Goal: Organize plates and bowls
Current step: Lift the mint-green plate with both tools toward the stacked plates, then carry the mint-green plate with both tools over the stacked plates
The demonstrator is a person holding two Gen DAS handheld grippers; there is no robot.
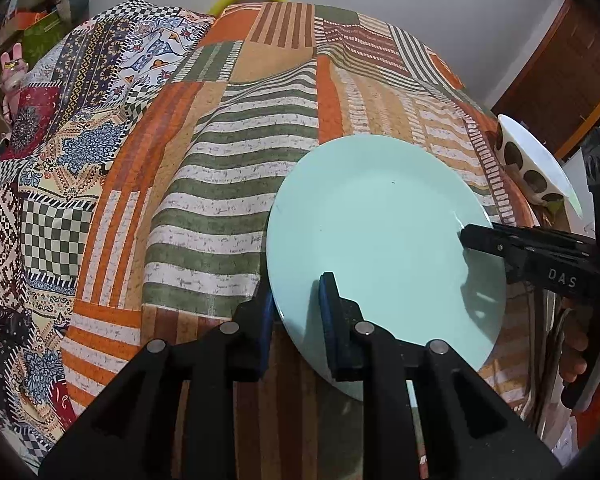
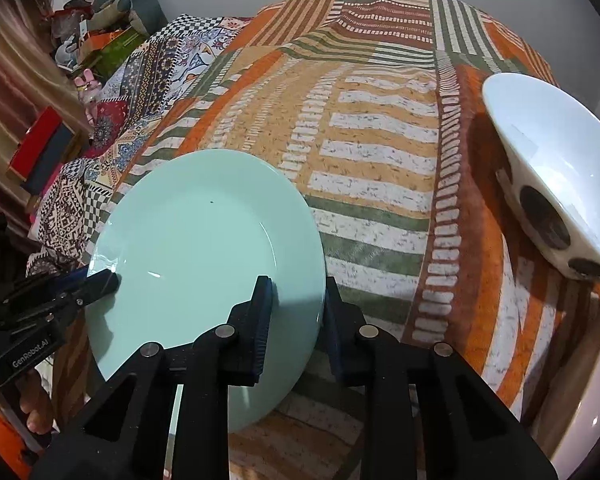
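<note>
Both the left gripper (image 1: 298,312) and right gripper (image 2: 300,312) pinch the rim of 1 pale green plate (image 1: 384,232) from opposite sides. Only the right wrist view shows the white bowl (image 2: 548,152) interior fully; the left shows its spotted side.

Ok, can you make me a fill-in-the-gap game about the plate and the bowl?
1. The plate is pale ____.
2. Both tongs, left and right, are clamped on the rim of the ____.
3. The white bowl has big dark ____ on its outside.
4. The cloth under the plate is patterned with ____.

Missing words: green; plate; spots; stripes
</note>
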